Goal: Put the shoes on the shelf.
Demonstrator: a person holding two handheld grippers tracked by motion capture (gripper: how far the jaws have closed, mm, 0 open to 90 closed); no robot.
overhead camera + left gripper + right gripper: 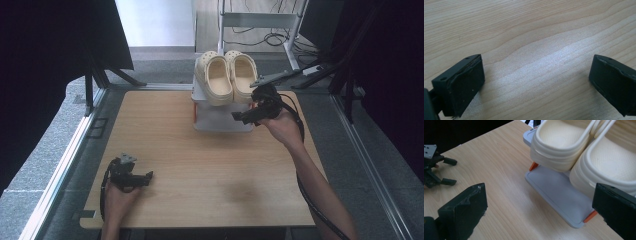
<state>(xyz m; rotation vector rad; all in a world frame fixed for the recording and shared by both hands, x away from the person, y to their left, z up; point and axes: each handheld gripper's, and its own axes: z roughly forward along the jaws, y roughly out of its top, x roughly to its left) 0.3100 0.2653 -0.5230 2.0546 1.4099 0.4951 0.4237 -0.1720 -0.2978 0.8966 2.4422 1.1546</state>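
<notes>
Left hand-held gripper (148, 176) sits low near the person's side, jaws spread wide, forearm barely in. Right hand-held gripper (239, 116) is stretched way forward, arm extended, jaws wide apart too.

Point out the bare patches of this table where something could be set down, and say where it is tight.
Most of the table is bare wood: the broad middle between the left gripper and the grey shoe rack, and the far-left stretch beside the rack. The rack's lower shelf is bare too. It is tight at the far right, where the right gripper hovers by the cream clogs.

Black grippers (150, 175), trailing black cables (310, 197)
</notes>
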